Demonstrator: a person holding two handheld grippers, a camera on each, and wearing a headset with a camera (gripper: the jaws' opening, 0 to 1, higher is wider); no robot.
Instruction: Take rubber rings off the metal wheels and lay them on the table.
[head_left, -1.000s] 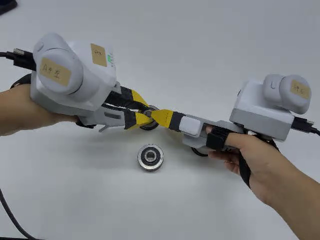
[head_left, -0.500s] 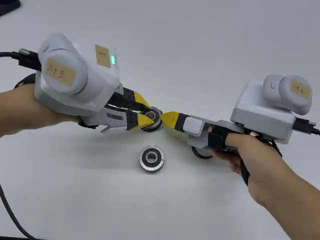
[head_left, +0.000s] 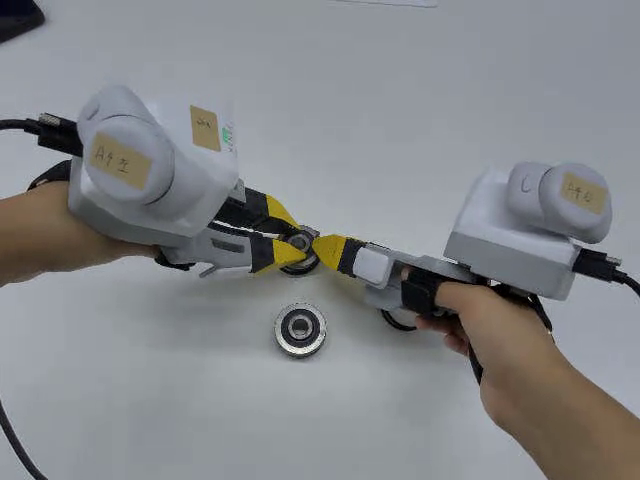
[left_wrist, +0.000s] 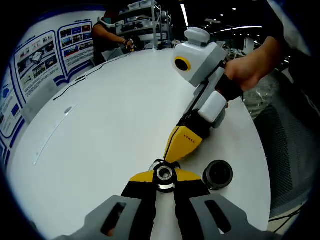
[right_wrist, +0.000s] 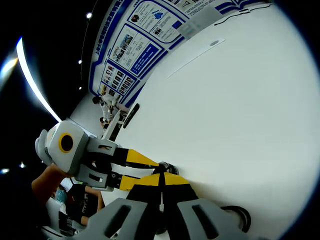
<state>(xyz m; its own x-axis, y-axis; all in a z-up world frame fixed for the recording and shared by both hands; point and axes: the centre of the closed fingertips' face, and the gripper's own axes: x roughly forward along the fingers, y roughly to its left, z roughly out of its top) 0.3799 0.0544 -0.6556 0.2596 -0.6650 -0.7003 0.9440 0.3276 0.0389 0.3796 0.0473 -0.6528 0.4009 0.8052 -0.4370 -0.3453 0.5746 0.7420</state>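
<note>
**Left claw** (left_wrist: 164, 176): yellow-tipped and clenched on a metal wheel (head_left: 301, 247), one jaw on either side of its rim. It was held just above the white desk (head_left: 400, 110), over the desk's middle. The claw's long axis ran roughly parallel to the desk's near edge and pointed toward the right claw.

**Held metal wheel:** a silver hub with a dark band round its rim. In the left gripper view the hub face was turned toward that camera, with the bore open to view. In the head view the face was tilted upward.

**Right claw** (head_left: 328, 245): jaws drawn together, the yellow tips meeting on a hairline seam in the right gripper view. The tip touched the held wheel's rim, opposite the left claw's jaws. Whether any rubber was pinched between the tips could not be told.

**Second wheel** (head_left: 300, 330): lay flat on the desk with its bore upward and a dark rubber ring round its rim. It sat on the near-edge side of the held wheel, apart from both claws.

**Loose black ring** (head_left: 392, 319): lay flat on the desk under the right claw's body, partly hidden by it.
</note>
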